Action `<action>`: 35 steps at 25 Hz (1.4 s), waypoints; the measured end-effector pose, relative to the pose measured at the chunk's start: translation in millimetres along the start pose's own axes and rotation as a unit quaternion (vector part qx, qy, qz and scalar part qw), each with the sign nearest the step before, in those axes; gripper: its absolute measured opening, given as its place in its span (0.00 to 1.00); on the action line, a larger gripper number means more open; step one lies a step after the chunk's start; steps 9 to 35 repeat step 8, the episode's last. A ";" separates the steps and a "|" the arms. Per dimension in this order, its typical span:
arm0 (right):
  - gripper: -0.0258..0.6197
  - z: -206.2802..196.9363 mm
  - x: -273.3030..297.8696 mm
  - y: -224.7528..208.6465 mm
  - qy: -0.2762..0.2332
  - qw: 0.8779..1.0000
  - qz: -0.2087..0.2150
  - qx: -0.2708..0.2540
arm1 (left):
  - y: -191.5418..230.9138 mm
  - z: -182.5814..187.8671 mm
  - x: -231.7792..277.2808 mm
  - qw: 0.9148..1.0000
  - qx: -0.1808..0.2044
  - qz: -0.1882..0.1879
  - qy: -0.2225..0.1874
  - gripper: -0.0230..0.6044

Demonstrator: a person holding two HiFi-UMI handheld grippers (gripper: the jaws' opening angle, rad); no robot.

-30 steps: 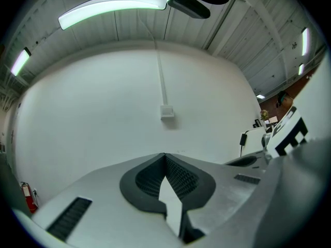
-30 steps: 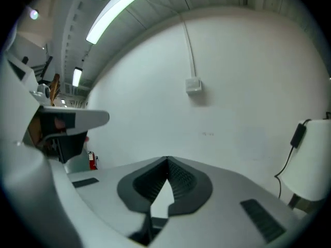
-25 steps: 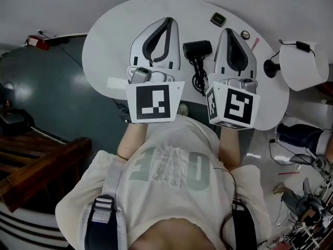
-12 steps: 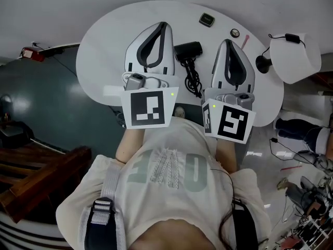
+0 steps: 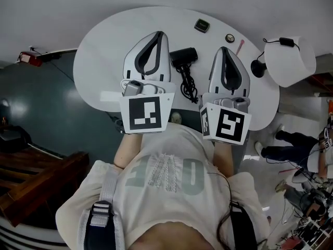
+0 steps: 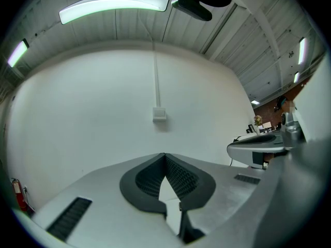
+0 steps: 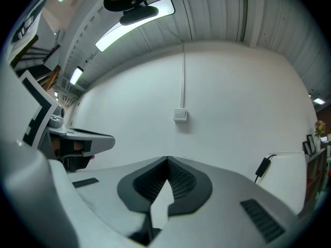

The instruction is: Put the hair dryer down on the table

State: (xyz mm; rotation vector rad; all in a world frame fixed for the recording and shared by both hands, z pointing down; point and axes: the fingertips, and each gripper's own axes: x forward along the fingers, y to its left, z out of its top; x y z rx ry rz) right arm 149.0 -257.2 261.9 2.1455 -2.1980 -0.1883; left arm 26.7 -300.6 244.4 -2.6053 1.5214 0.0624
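Left claw [image 5: 162, 34] and right claw [image 5: 222, 49] are both closed, dark ribbed pads meeting at the tips with nothing between them. They are held side by side over the white oval desk [image 5: 104, 61].

Between them, touched by neither, a black hair dryer [image 5: 183, 57] lies flat on the desk. Its stubby barrel points away from the person, and its black cord [image 5: 187, 85] is bunched by the handle.

Only the head view shows the dryer and the desk. The two gripper views look out at a white wall [image 6: 103, 112] with a small socket box [image 6: 159, 114] and a ceiling strip light [image 6: 114, 5]. Each of them catches the other claw at its edge.
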 end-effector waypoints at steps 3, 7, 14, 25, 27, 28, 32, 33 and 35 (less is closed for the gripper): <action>0.05 -0.6 1.0 -3.9 -0.001 1.000 -0.001 0.003 | 0.2 -1.5 0.4 1.000 -0.001 0.003 0.002 0.05; 0.05 0.0 1.1 -6.7 -0.004 1.000 0.001 0.004 | 0.8 -4.5 -0.5 1.000 -0.002 0.008 0.006 0.05; 0.05 0.1 1.1 -7.3 -0.005 1.000 0.001 0.004 | 0.9 -5.4 -0.7 1.000 -0.002 0.009 0.007 0.05; 0.05 0.1 1.1 -7.3 -0.005 1.000 0.001 0.004 | 0.9 -5.4 -0.7 1.000 -0.002 0.009 0.007 0.05; 0.05 0.1 1.1 -7.3 -0.005 1.000 0.001 0.004 | 0.9 -5.4 -0.7 1.000 -0.002 0.009 0.007 0.05; 0.05 0.1 1.1 -7.3 -0.005 1.000 0.001 0.004 | 0.9 -5.4 -0.7 1.000 -0.002 0.009 0.007 0.05; 0.05 0.1 1.1 -7.3 -0.005 1.000 0.001 0.004 | 0.9 -5.4 -0.7 1.000 -0.002 0.009 0.007 0.05; 0.05 0.1 1.1 -7.3 -0.005 1.000 0.001 0.004 | 0.9 -5.4 -0.7 1.000 -0.002 0.009 0.007 0.05; 0.05 0.1 1.1 -7.3 -0.005 1.000 0.001 0.004 | 0.9 -5.4 -0.7 1.000 -0.002 0.009 0.007 0.05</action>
